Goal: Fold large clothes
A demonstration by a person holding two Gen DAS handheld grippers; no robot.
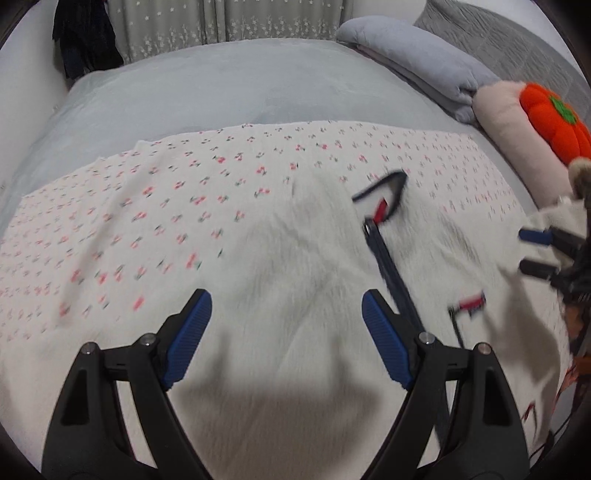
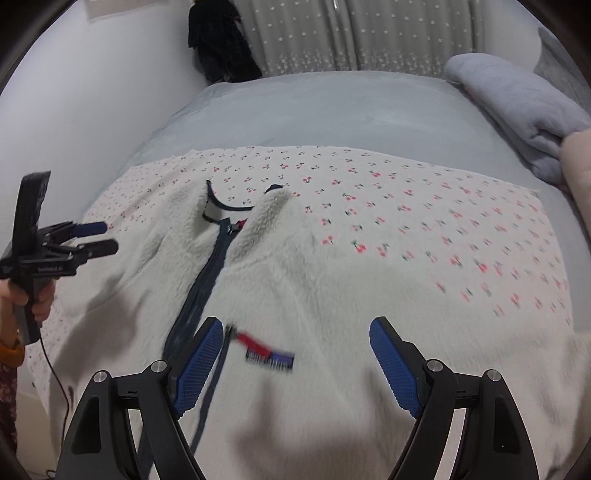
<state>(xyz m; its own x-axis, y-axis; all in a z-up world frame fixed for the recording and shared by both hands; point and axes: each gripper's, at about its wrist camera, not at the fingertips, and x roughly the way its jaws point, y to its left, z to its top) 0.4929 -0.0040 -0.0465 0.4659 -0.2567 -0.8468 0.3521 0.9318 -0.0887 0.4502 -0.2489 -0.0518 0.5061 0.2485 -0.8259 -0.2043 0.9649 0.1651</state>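
Note:
A white fleece jacket (image 1: 288, 266) with a dark zipper (image 1: 384, 258) lies spread flat on a cherry-print sheet (image 1: 110, 229). It also shows in the right wrist view (image 2: 314, 288), collar away from me, with its zipper (image 2: 203, 280) and a red and purple chest label (image 2: 269, 350). My left gripper (image 1: 286, 306) is open and empty just above the fleece, left of the zipper. My right gripper (image 2: 295, 332) is open and empty above the chest label. Each gripper shows in the other's view: the right one (image 1: 532, 251) and the left one (image 2: 99, 238), both above the jacket's sides.
The sheet lies on a grey bed (image 1: 207, 88). A folded grey blanket (image 1: 417, 62), a pink cushion (image 1: 506, 122) and an orange pumpkin plush (image 1: 557, 122) sit at the right. Dark clothing (image 2: 218, 40) hangs by star-print curtains (image 2: 351, 33). A white wall (image 2: 92, 103) is left.

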